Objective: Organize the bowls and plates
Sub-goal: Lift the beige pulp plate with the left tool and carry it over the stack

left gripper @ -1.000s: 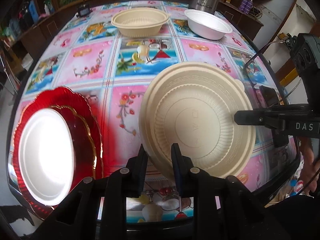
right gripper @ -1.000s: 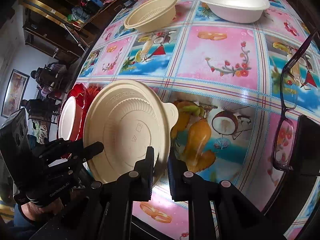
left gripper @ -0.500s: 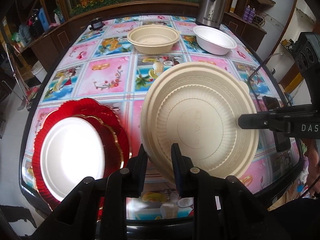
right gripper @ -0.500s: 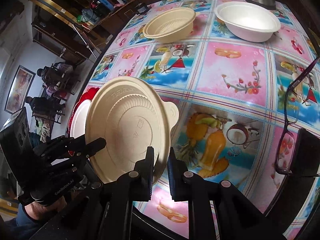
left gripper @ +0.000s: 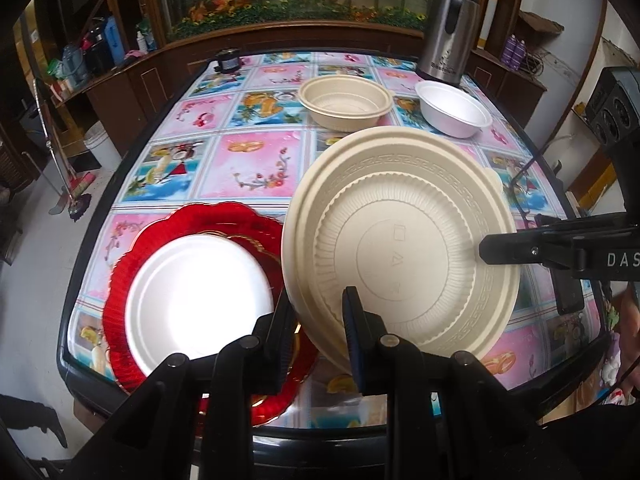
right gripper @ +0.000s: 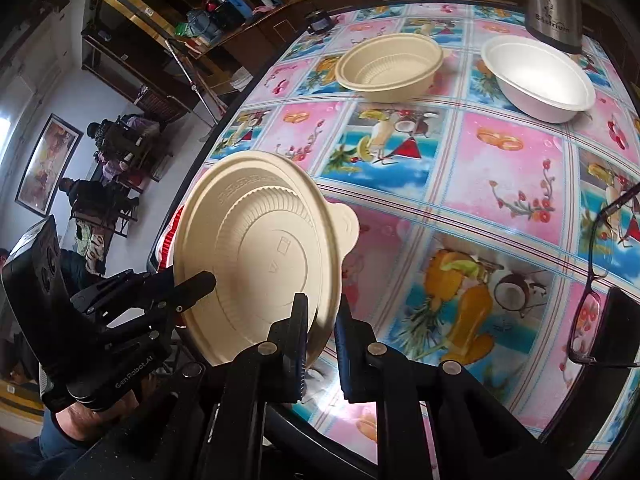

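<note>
A cream plastic plate [left gripper: 400,240] hangs tilted above the table, held at two sides. My left gripper [left gripper: 318,316] is shut on its near rim; my right gripper [right gripper: 322,320] is shut on its opposite rim [right gripper: 256,256]. The right gripper's fingers [left gripper: 516,246] reach in from the right in the left wrist view. A white plate [left gripper: 196,292] lies on a red scalloped plate [left gripper: 216,220] at the table's front left, beside the held plate. A cream bowl [left gripper: 346,104] and a white bowl [left gripper: 454,110] stand at the far side.
The table has a bright patterned cloth [left gripper: 248,160]. A steel kettle [left gripper: 446,28] stands at the far right corner. Glasses [right gripper: 600,264] and a dark phone [right gripper: 616,328] lie near the right edge. The front table edge [left gripper: 320,440] is close below the grippers.
Both grippers have lifted the cream plate higher and drawn back from the table. More of the table and the red and white plates now shows.
</note>
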The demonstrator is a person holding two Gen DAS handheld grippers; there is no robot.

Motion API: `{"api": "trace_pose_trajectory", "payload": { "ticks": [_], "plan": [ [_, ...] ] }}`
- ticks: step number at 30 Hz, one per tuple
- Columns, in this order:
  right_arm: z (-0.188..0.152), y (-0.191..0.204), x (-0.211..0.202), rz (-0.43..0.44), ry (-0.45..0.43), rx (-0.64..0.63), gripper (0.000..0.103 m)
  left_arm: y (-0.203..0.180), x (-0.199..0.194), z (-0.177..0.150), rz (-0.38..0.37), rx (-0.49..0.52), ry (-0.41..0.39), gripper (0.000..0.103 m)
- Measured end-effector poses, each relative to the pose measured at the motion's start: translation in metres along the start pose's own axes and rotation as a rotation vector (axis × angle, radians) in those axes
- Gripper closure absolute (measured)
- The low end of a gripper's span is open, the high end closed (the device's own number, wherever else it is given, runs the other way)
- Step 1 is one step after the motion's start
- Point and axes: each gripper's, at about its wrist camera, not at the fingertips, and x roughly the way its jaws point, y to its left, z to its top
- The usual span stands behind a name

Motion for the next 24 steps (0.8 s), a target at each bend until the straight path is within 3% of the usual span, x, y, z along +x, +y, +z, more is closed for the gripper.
{"api": "trace_pose_trajectory", "payload": {
  "ticks": [15, 24],
  "plan": [
    [0.017, 0.049, 0.026, 0.063, 0.043, -0.052, 0.089, 0.059, -0.026, -0.008, 0.055, -0.094, -0.036, 0.080],
    [0.036, 0.085, 0.068, 0.127, 0.118, -0.039, 0.089, 0.109, -0.029, -0.015, 0.105, -0.162, -0.023, 0.080]
  ]
}}
